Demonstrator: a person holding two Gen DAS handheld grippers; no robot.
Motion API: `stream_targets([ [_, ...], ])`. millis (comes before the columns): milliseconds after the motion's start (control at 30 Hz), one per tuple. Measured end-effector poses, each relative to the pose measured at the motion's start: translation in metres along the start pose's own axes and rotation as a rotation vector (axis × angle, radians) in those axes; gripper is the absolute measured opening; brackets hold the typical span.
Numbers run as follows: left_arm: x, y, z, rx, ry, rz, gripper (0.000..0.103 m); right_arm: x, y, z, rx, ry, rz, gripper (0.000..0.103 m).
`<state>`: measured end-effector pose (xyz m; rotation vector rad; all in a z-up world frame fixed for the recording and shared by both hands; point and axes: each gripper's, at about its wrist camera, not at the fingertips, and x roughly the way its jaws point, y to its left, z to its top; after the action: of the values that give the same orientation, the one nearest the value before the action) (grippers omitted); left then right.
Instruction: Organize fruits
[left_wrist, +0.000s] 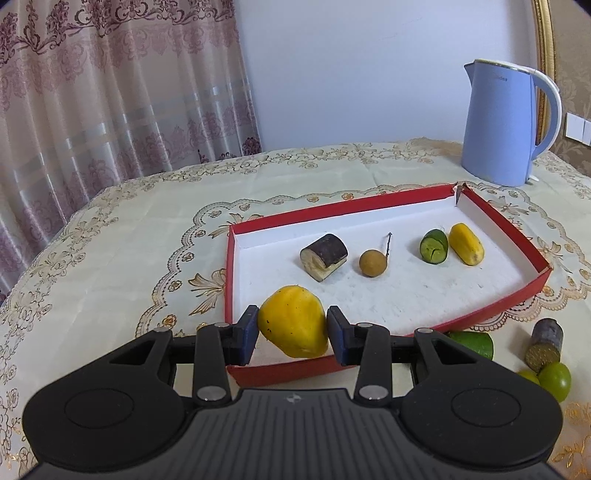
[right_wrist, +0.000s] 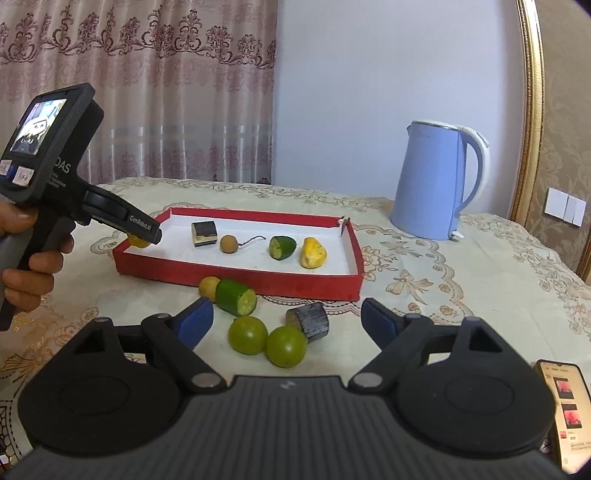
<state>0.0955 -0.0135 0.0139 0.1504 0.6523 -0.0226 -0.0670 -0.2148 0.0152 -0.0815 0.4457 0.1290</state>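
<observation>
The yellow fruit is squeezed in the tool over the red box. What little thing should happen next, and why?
Probably lower the left tool a little and open it, so the yellow fruit piece lands on the white floor of the red box. It already hangs over the box's near corner, and four pieces lie in a row inside, so this looks like the next spot.

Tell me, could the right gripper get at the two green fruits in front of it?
Probably yes. The right gripper is open, with the green fruits lying on the cloth just ahead between its fingers. Only a dark stub touches one.
</observation>
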Motion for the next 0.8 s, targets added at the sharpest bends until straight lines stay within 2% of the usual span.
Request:
stream_targets([
  [433, 0.015, -0.013, 0.021, 0.039, -0.027, 0.046, 0.038, 0.001, -0.010, -0.004, 0.022, 0.012, -0.013, 0.086],
  [567, 0.024, -0.014, 0.024, 0.034, -0.010, 0.050, 0.035, 0.000, -0.012, -0.004, 0.023, 0.007, -0.015, 0.086],
  [800, 0.026, -0.012, 0.022, 0.021, 0.010, 0.041, 0.034, 0.003, -0.016, -0.006, 0.030, 0.008, -0.021, 0.086],
])
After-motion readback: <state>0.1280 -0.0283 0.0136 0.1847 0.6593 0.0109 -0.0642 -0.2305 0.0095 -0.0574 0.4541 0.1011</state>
